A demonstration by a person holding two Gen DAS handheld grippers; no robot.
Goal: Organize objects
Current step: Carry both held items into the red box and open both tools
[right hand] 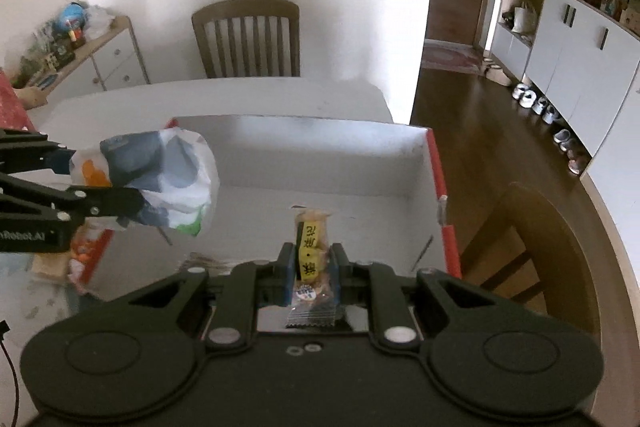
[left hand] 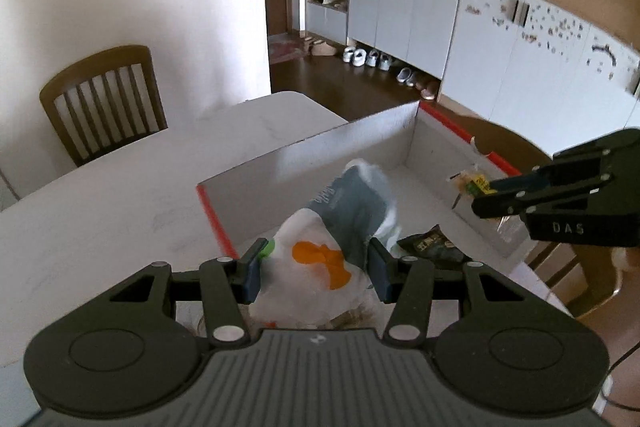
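My left gripper is shut on a white snack bag with orange and grey-blue print and holds it over the near left part of a white cardboard box with red edges. The same bag shows at the left of the right wrist view, above the box. My right gripper is shut on a small clear snack packet with a yellow label, held over the box's near right side; it also shows in the left wrist view. A dark packet lies in the box.
The box stands on a white table with wooden chairs at the far side and to the right. More packets lie on the table left of the box. White cabinets and shoes line the room's right wall.
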